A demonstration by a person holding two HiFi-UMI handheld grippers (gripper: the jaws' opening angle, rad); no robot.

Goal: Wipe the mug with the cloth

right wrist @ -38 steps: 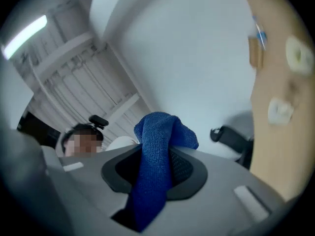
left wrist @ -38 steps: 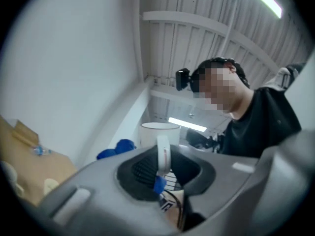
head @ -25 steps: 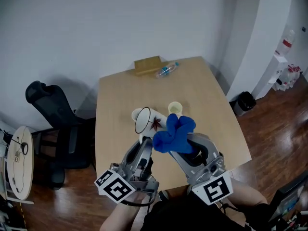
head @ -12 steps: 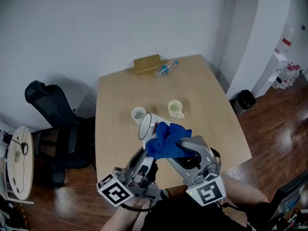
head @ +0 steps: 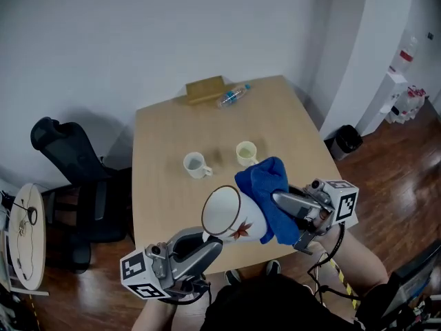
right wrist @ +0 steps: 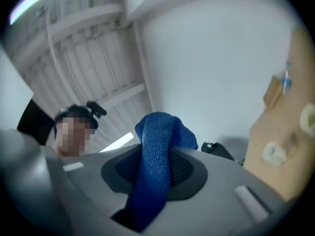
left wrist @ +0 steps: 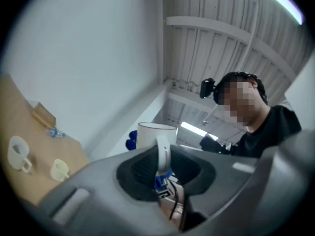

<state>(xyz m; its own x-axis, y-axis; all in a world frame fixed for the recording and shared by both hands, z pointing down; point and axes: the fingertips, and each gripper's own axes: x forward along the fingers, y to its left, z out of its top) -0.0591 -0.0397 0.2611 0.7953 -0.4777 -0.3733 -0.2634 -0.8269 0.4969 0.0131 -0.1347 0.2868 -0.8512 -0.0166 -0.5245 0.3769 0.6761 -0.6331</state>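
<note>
The mug point(head: 231, 216) is held clear of the worktop point(head: 296, 133), low ctr of the head view, by the left gripper point(head: 209, 245), which comes in from the btm left. The mug is white w/ a dark rim and a red leaf print point(head: 241, 231). It is tilted, w/ the mouth turned to the upper left. In the left gripper view the handle point(left wrist: 163, 154) is seen clamped btwn the fingers point(left wrist: 141, 168), which are narrowed onto it, and the mug body rises just beyond them.

The cloth point(head: 265, 185), blue, is gripped by the right gripper point(head: 289, 207), which enters from the right w/ its marker cube point(head: 342, 202) at the rear. In the right gripper view those fingers are seen closed on a thick fold of the cloth, w/ a bunched end poking out above them and the rest hanging below. In the head view the cloth is laid against the mug's right side, touching it, and is draped over the gripper's front.

Further up the frame, a small white cup point(head: 196, 165) and a pale yellow cup point(head: 246, 153) are set upright on the worktop, near each other but apart. At the far edge a flat brown box point(head: 204, 89) is seen, w/ a plastic bottle point(head: 233, 96) lying on its side just beside it. A black office chair point(head: 76, 161) is placed left of the worktop, and a black bin point(head: 344, 142) on the wood floor point(head: 386, 178) at right.
</note>
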